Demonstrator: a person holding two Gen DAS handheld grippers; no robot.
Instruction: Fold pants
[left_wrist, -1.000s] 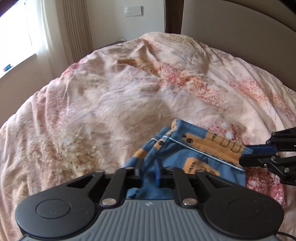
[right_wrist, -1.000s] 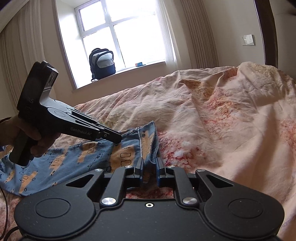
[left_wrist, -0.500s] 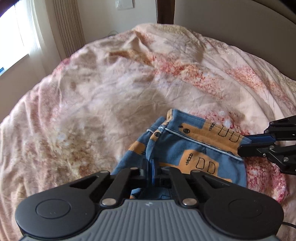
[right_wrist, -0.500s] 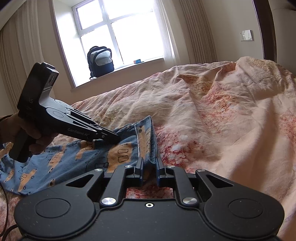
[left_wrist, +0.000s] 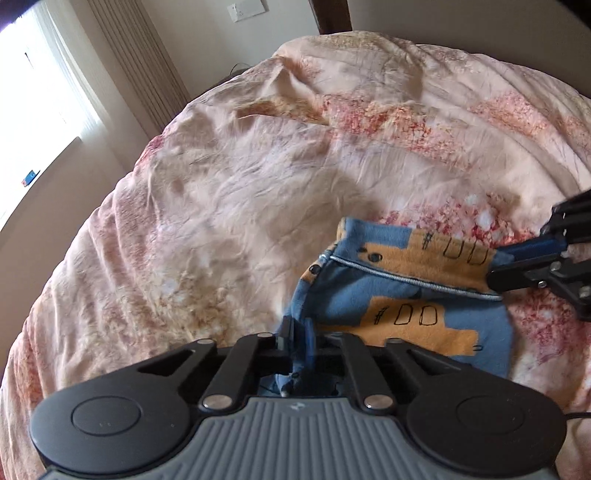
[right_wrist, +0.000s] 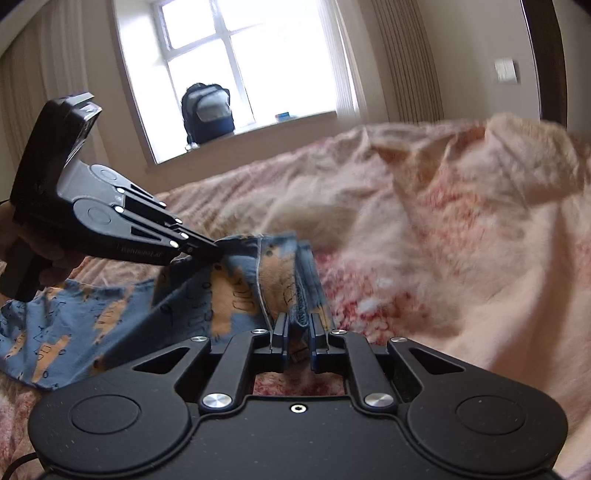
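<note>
Blue pants (left_wrist: 406, 295) with orange bus prints lie on the pink duvet (left_wrist: 221, 206); their waistband edge is raised between my two grippers. My left gripper (left_wrist: 298, 326) pinches one corner of the waist; its jaws are opening, with a fold of cloth still pressed between the pads. In the right wrist view the left gripper (right_wrist: 218, 253) comes in from the left, held by a hand. My right gripper (right_wrist: 298, 325) is shut on the other waistband corner of the pants (right_wrist: 110, 317), and it shows at the right edge of the left wrist view (left_wrist: 496, 266). The pant legs trail off to the left.
The rumpled duvet covers the whole bed. A padded headboard (left_wrist: 461, 22) stands behind it. A backpack (right_wrist: 207, 110) sits on the windowsill, with curtains (right_wrist: 410, 62) on both sides of the window. A wall switch (right_wrist: 506, 72) is at the far right.
My left gripper closed on the pants' waist corner and rolled, drawing the cloth up off the duvet. The right gripper kept its grip and barely moved.
</note>
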